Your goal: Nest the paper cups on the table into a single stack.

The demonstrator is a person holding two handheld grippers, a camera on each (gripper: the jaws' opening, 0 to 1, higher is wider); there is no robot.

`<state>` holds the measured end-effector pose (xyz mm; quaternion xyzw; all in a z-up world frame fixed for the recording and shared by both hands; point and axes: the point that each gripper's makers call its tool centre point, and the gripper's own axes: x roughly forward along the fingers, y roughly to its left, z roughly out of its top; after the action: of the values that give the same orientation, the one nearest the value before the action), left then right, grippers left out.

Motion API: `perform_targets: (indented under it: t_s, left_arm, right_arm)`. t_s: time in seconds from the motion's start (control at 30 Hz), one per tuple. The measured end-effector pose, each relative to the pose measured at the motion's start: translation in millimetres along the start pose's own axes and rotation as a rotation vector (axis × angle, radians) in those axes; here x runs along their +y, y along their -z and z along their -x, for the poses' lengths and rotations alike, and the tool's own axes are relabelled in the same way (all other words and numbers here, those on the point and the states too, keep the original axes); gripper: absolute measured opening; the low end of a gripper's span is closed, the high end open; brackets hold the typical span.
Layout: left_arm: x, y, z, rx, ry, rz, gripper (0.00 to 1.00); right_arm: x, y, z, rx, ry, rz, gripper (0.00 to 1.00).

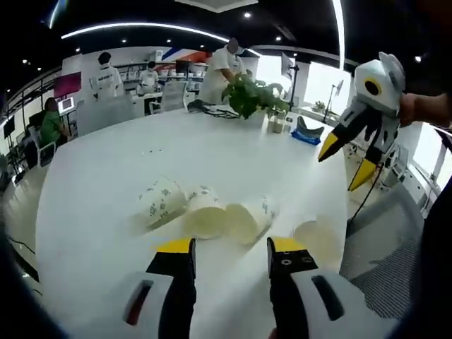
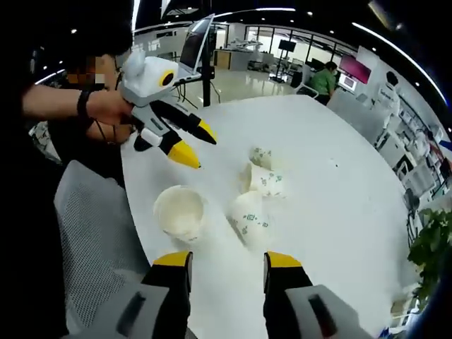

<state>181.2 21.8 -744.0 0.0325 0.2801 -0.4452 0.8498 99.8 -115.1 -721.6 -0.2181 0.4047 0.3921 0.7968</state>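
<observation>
Nothing is nested yet: four paper cups sit separately on the white table (image 1: 106, 183), so the whole stack remains to be built

In the left gripper view, the left gripper (image 1: 229, 258) hangs low with its yellow-tipped jaws parted and nothing between them. Straight ahead of it three cups lie on their sides in a loose row: the left tipped cup (image 1: 161, 200) furthest to its left, the middle tipped cup (image 1: 204, 212) beside it and apparently touching, and the right tipped cup (image 1: 250, 217) just ahead of the jaw gap. An upright cup (image 1: 316, 236) stands off to its right, near the table edge. The right gripper (image 1: 342, 161) enters from the right, held in a hand above the table, jaws spread and empty

In the right gripper view, the right gripper (image 2: 226, 267) is likewise open and empty, with the upright cup (image 2: 179, 212) just ahead on its left and a tipped cup (image 2: 248, 219) just ahead on its right; the other two lie further on. The left gripper (image 2: 192, 145) hovers beyond, open

My guess is that uprighting or grasping one tipped cup comes first
</observation>
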Motion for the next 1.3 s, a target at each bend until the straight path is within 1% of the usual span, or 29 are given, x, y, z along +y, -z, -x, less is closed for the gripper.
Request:
perform_targets:
  t_s: [0.07, 0.1, 0.13, 0.2, 0.37, 0.5, 0.57, 0.63, 0.7, 0.73, 0.8, 0.83, 0.9, 1.03, 1.1, 1.3]
  left_arm:
    - [-8.8, -2.2, -10.0, 0.014, 0.036, 0.027, 0.37]
    - [-10.5, -2.8, -13.5, 0.017, 0.041, 0.024, 0.37]
    - [-10.1, -0.1, -20.3, 0.023, 0.055, 0.024, 0.37]
    - [-16.6, 1.1, -27.9, 0.035, 0.093, 0.035, 0.37]
    - [-28.2, 2.3, -43.5, 0.064, 0.124, 0.045, 0.36]
    - [-25.3, 6.6, -56.3, 0.082, 0.141, 0.073, 0.36]
    - [-20.8, 9.4, -63.7, 0.093, 0.149, 0.078, 0.35]
    - [-24.4, 6.9, -63.5, 0.101, 0.153, 0.084, 0.34]
    - [-25.6, 5.7, -65.7, 0.102, 0.166, 0.119, 0.33]
    - [-27.1, 4.8, -66.8, 0.1, 0.176, 0.146, 0.32]
    - [-31.4, 4.7, -68.5, 0.099, 0.21, 0.173, 0.3]
    - [-29.0, 7.2, -72.3, 0.103, 0.221, 0.18, 0.3]
    - [-27.8, 11.2, -76.5, 0.116, 0.226, 0.172, 0.3]
    - [-34.5, 18.1, -81.0, 0.148, 0.263, 0.186, 0.29]
    - [-37.9, 18.6, -82.7, 0.152, 0.273, 0.186, 0.29]
    - [-36.8, 25.4, -95.7, 0.167, 0.294, 0.201, 0.28]
  right_arm:
    - [-2.8, 7.3, -1.0, -0.002, 0.003, -0.019, 0.39]
    - [-1.9, 8.7, -0.6, -0.001, 0.004, -0.021, 0.39]
    - [-1.2, 11.2, -0.3, 0.002, 0.006, -0.027, 0.39]
    - [-0.9, 13.4, 2.4, 0.003, 0.009, -0.037, 0.39]
    - [-1.6, 19.5, 1.7, -0.008, 0.014, -0.081, 0.39]
    - [-2.1, 26.0, 3.4, -0.011, 0.016, -0.105, 0.39]
    - [-3.3, 29.4, 4.6, -0.01, 0.02, -0.117, 0.38]
    - [-4.1, 32.5, 4.7, -0.009, 0.022, -0.129, 0.38]
    - [-7.8, 37.8, 7.0, -0.009, 0.027, -0.146, 0.38]
    - [-8.1, 39.1, 6.4, -0.008, 0.027, -0.15, 0.38]
    - [-9.8, 41.4, 4.7, -0.002, 0.025, -0.158, 0.38]
    - [-11.2, 43.0, 4.4, 0.0, 0.023, -0.162, 0.38]
    - [-13.0, 44.1, 4.0, 0.0, 0.021, -0.167, 0.38]
    - [-14.1, 44.1, -0.8, 0.002, 0.014, -0.18, 0.38]
    - [-13.4, 42.1, -3.5, 0.001, 0.011, -0.184, 0.38]
    - [-14.9, 40.7, -14.7, 0.001, 0.008, -0.199, 0.38]
